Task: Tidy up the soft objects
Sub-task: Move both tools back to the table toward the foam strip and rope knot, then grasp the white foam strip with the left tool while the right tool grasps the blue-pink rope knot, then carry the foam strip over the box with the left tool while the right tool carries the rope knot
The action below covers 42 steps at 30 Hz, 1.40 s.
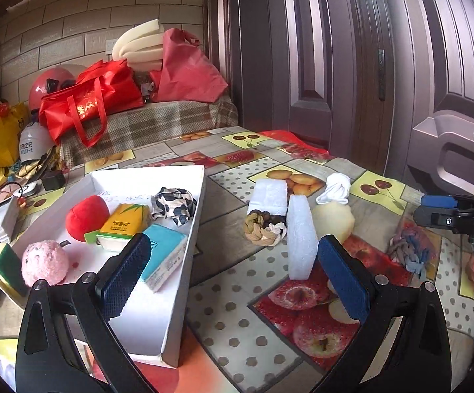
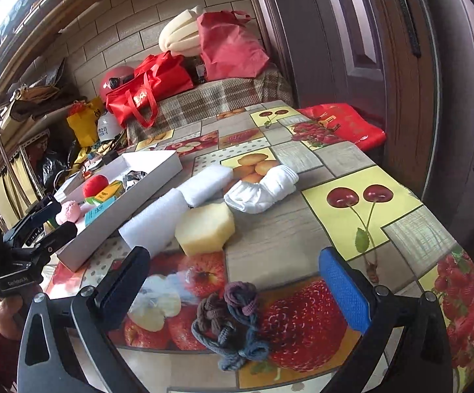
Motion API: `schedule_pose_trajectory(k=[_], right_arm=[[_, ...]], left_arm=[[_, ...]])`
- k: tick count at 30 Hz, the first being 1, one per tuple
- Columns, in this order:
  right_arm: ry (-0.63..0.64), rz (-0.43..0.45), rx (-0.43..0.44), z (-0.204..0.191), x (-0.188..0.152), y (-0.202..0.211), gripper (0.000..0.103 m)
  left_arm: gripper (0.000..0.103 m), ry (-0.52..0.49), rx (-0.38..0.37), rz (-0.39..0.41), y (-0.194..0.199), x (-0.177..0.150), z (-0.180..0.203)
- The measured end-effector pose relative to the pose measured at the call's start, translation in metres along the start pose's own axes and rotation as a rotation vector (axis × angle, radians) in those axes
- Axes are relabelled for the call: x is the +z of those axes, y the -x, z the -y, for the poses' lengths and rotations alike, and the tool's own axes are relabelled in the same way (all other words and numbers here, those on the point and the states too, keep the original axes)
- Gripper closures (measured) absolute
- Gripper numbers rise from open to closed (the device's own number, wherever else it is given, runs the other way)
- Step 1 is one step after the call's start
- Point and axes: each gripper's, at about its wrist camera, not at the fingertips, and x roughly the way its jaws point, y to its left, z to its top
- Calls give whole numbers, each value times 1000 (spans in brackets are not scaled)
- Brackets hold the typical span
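Right wrist view: right tool (image 2: 237, 290) gapes wide above knotted socks (image 2: 233, 324).

Premises: a lived-in domestic room, used partly for storage. A table (image 2: 302, 163) under a fruit-print oilcloth fills the lower half of both views. Behind it, upper centre, a plaid-covered bench (image 1: 158, 121) carries red shopping bags (image 1: 83, 104), folded foam padding (image 1: 138, 44) and a red helmet (image 1: 48, 82). Brick-pattern wall (image 1: 56, 23) at upper left; panelled wooden door (image 1: 302, 49) at upper right. Cluttered shelving (image 2: 17, 124) at far left.
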Motion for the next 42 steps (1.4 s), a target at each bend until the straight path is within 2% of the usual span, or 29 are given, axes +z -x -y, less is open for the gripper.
schedule_pose_trajectory(k=[4,6,8,9,10,11,12,13,14,15,18,22,25,27,30,36,42], right_arm=[[123,-94,-13,-11,-17,-8,0],[164,-120,-24,-18,-21,-11,0],[184,-147,-42,-22,-21,-16,4],[182,-171,-45,-21,-22,-20,15],[175,-203,-43,-19,-22,-26,34],[165,-235,-34,-17,-24,-32,44],[156,-235,-32,-15,-23,-32,48],[155,-229,-16,-15,-23,-30,56],[162,-229,-3,-16,-24,-29,63],[170,-224,-2,-17,-25,-28,72],[175,-212,13,-17,-26,-24,77],[130,-159,38,-12,-21,-15,78],[64,-39,82,-12,-7,4,78],[50,63,67,-15,1,16,77],[88,169,-26,-23,7,18,77],[16,222,-78,-17,18,9,77],[99,244,-87,-39,18,4,77]], left_arm=[[0,-42,-77,-142,-36,4,18],[1,-39,-97,-176,-48,6,21],[6,-29,-105,-181,-55,10,23],[10,-28,-110,-191,-60,11,25],[14,-32,-116,-207,-65,12,28],[20,-38,-123,-225,-70,12,31],[40,-48,-128,-248,-75,12,34],[60,-58,-128,-271,-81,12,38],[69,-69,-136,-293,-86,11,41],[85,-82,-149,-309,-90,11,44],[85,-129,-157,-286,-86,11,52],[85,-145,-141,-168,-63,14,53],[84,-97,-144,-53,-41,17,41],[84,-59,-143,0,-30,17,32],[84,-37,-121,35,-17,15,25],[84,-2,-22,91,7,8,6],[84,35,53,84,14,2,-14]])
